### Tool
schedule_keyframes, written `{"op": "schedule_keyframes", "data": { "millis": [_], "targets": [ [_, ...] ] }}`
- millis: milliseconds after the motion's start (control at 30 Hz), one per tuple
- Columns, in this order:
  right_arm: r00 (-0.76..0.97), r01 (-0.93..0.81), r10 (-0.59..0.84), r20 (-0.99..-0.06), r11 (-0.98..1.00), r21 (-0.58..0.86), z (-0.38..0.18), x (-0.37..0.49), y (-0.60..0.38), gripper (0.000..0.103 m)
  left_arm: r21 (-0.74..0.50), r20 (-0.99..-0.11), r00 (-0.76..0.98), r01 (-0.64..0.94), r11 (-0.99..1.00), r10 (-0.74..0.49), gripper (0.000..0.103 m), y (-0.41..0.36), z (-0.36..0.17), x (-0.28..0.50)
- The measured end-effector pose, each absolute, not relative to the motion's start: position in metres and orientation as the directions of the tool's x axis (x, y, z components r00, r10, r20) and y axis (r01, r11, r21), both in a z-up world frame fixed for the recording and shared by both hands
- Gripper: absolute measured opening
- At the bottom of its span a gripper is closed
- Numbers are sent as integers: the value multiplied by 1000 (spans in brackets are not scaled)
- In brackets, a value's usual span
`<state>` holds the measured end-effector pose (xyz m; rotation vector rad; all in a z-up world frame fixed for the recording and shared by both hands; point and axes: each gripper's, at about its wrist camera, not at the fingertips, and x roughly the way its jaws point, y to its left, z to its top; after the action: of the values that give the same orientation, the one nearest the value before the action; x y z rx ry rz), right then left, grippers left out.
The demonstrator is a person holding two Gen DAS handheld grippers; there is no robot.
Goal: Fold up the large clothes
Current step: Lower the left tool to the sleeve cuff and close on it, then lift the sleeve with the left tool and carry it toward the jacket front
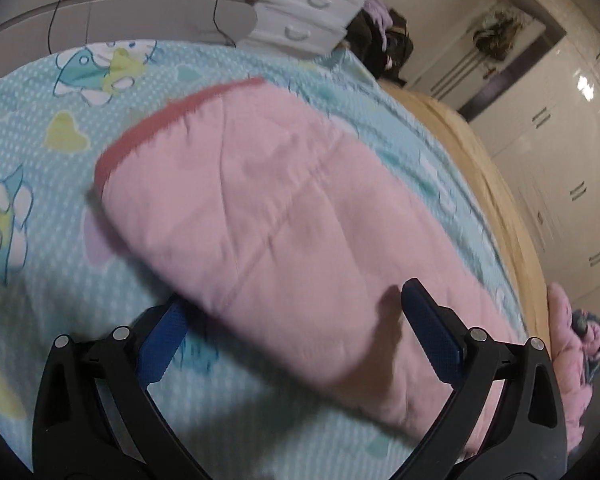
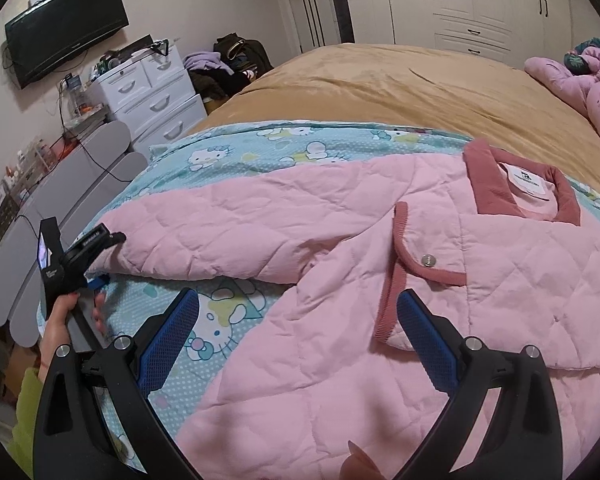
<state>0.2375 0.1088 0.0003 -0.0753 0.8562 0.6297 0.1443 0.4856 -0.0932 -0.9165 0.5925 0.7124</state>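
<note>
Presently both hand-held grippers [image 1: 292, 320] [image 2: 298, 320] gape over jacket [image 2: 340, 240].

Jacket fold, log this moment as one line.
jacket spread on bed | left gripper open at sleeve | right gripper open over front, empty

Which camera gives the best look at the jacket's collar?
The right wrist view: the dark pink collar and its white label appear sharp there. The left wrist view shows only a blurred sleeve with its cuff, no collar.
</note>
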Motion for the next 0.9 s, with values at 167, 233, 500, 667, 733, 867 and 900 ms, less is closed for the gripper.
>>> {"op": "schedule_keyframes", "data": {
  "millis": [167,233,500,667,733,867,900],
  "targets": [
    [489,-528,485,-725,826,197,-2,243,102,99,-509,-695,635,-766,394,337,33,494,-94,139],
    [488,-526,490,-723,826,204,-2,244,101,99,-522,-667,654,-752,402,357,17,492,-87,132],
    [478,-520,514,-712,819,242,1,236,89,99,-576,-477,791,-611,543,384,12,455,-20,108],
    [482,-499,512,-711,827,258,6,229,71,99,-572,-390,837,-547,611,385,11,428,20,96],
    [485,-491,515,-707,829,267,9,226,63,99,-566,-370,847,-531,631,382,11,417,33,95],
    [505,-469,507,-699,841,271,16,219,42,99,-555,-345,862,-507,659,372,11,396,54,95],
    [507,-462,507,-697,843,276,16,218,37,99,-556,-342,864,-502,662,369,11,394,56,97]
  ]
}}
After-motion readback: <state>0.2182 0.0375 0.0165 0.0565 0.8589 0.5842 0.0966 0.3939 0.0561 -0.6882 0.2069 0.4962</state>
